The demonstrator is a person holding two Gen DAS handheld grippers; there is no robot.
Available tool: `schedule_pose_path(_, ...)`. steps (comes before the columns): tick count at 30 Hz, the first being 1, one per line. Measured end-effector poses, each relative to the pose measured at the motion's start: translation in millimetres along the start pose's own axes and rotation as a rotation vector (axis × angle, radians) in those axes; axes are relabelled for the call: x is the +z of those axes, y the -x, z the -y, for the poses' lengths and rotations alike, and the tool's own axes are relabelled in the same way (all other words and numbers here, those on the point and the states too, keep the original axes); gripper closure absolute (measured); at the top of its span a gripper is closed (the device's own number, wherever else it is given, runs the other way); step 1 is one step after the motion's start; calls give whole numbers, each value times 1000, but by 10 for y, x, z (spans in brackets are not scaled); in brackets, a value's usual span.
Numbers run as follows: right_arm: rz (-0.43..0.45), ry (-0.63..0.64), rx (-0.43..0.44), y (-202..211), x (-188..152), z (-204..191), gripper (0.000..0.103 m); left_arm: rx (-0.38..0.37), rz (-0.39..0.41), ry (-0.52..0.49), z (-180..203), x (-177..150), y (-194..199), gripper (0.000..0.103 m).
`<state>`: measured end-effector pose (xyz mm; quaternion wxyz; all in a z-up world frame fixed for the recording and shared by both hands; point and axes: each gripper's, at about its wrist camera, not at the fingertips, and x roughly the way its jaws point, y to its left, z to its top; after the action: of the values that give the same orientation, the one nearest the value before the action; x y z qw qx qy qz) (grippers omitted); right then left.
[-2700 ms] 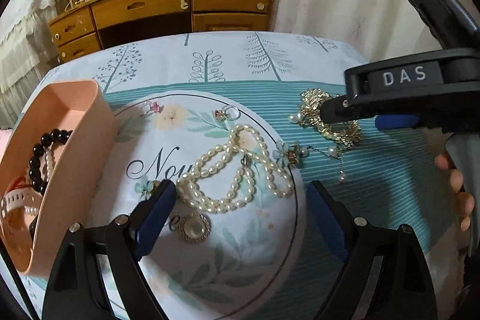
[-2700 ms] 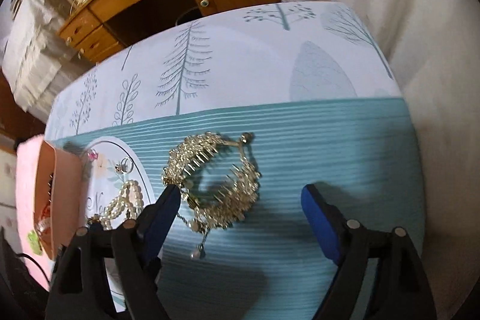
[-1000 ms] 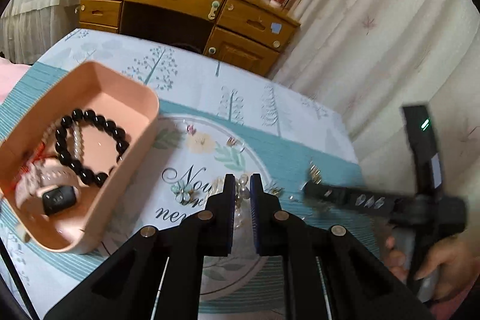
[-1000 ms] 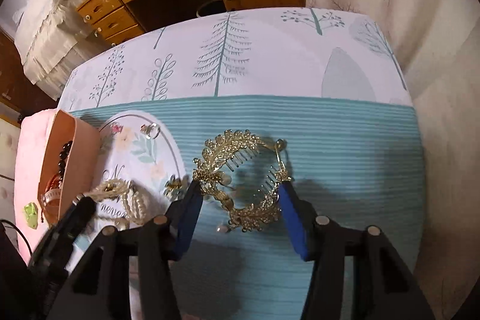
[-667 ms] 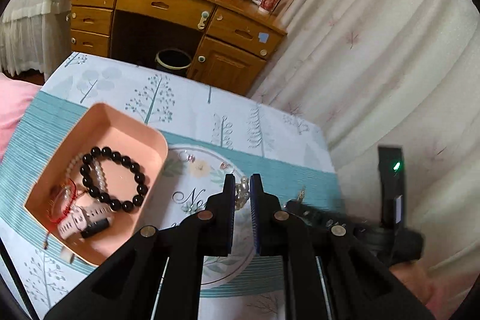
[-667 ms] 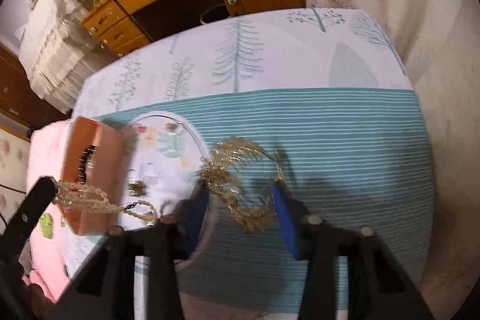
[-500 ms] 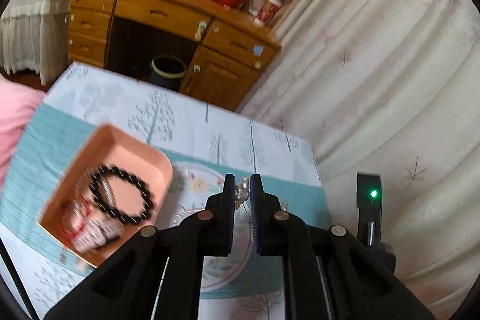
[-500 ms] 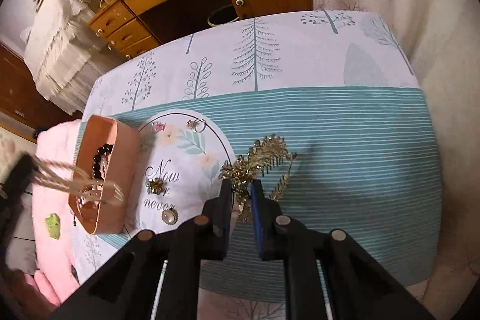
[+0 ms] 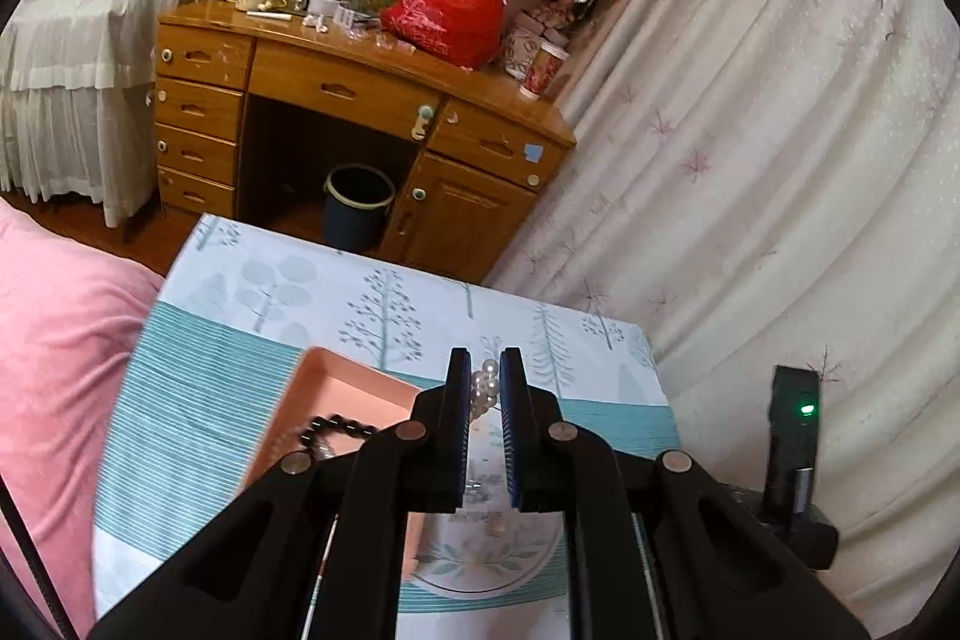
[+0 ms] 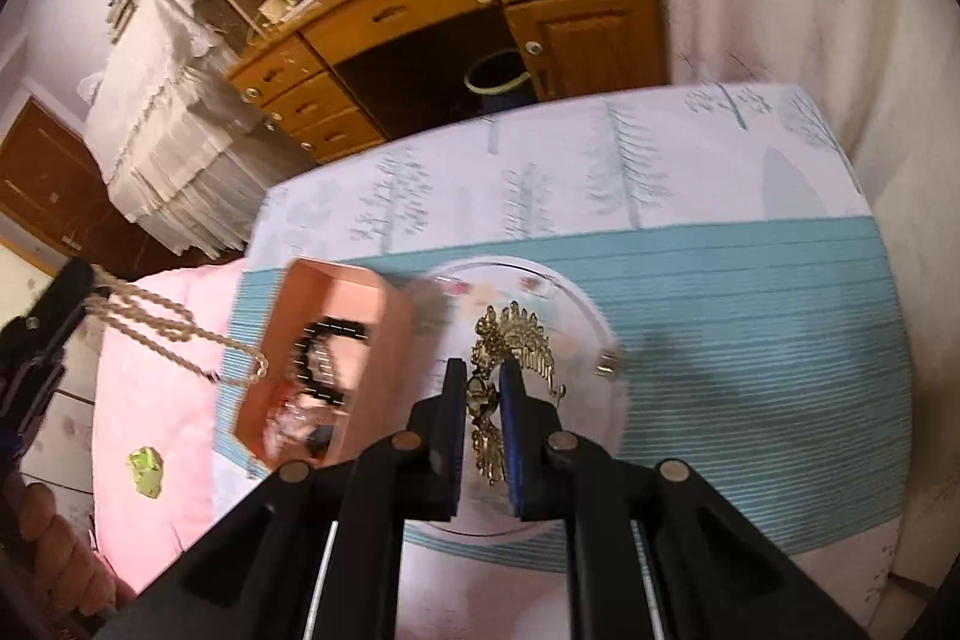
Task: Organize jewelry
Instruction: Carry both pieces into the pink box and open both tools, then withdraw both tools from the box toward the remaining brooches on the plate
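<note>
Jewelry on and above a counter (image 9: 216, 388) covered by a teal-striped cloth with a tree print and a round floral medallion (image 10: 591, 316). Wooden desk (image 9: 336, 82) with drawers beyond the counter, red bag (image 9: 447, 4) on its top, dark bin (image 9: 359, 205) in its knee space. Pink bedding (image 9: 54, 340) along the counter's left edge; pale curtain (image 9: 780, 130) to the right.

Pink tray (image 10: 327, 340) on the cloth beside the medallion, holding a black bead bracelet (image 10: 324, 352); other contents blurred.

Left tool (image 9: 480, 388): closed on a pearl necklace (image 9: 485, 388), beads showing between the blue pads near the tips. In the right wrist view, same left tool (image 10: 72, 292) at the far left edge, raised clear of the counter, with the pearl necklace (image 10: 174, 334) hanging from it in loose strands toward the near corner of the tray; contact with the tray cannot be told.

Right tool (image 10: 483, 394): closed on a gold hair comb (image 10: 510, 340), leafy part fanning out past the fingertips over the medallion, lower part running down between the pads.

Small gold piece (image 10: 607, 363) on the medallion's right rim, apart from the comb.
</note>
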<state>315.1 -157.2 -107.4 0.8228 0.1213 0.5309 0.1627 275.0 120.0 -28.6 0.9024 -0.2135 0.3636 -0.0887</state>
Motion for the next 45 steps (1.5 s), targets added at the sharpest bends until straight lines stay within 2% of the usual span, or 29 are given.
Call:
schedule_pose_path(7, 52, 50, 120, 65, 60, -585, 93, -8, -19, 9, -327, 69, 106, 96)
schedule_pose_path(11, 52, 60, 186, -20, 59, -828, 93, -19, -52, 14, -467, 53, 71, 96)
schedule_pose_path(13, 40, 56, 192, -99, 34, -922, 92, -7, -79, 30, -540, 28, 12, 95)
schedule_pose_path(15, 9, 35, 175, -235, -4, -973, 92, 29, -116, 41, -592, -8, -79, 87)
schedule_pose_path(16, -34, 18, 153, -351, -26, -980, 90, 47, -145, 42, -618, -31, -132, 85)
schedule_pose_path(19, -92, -27, 111, -510, -93, -931, 83, 74, -193, 45, -699, -96, -202, 78)
schedule_pose_path(21, -97, -46, 98, -533, -130, -887, 78, 86, -213, 51, -752, -126, -222, 63)
schedule_pose_path(23, -79, -61, 105, -499, -154, -833, 72, 94, -220, 53, -788, -156, -233, 58)
schedule_pose_path(28, -33, -75, 151, -378, -112, -779, 63, 103, -243, 38, -761, -221, -276, 57)
schedule_pose_path(30, -26, -73, 143, -332, -98, -748, 61, 102, -250, 27, -703, -264, -291, 49)
schedule_pose_path(35, -37, -62, 116, -265, -178, -580, 56, 103, -275, -7, -515, -417, -353, 48)
schedule_pose_path(41, -109, -35, 49, -287, -338, -244, 54, 121, -331, -6, -249, -730, -446, 47)
schedule_pose_path(45, -180, 27, -2, -307, -445, -32, 54, 134, -378, 18, -56, -976, -522, 47)
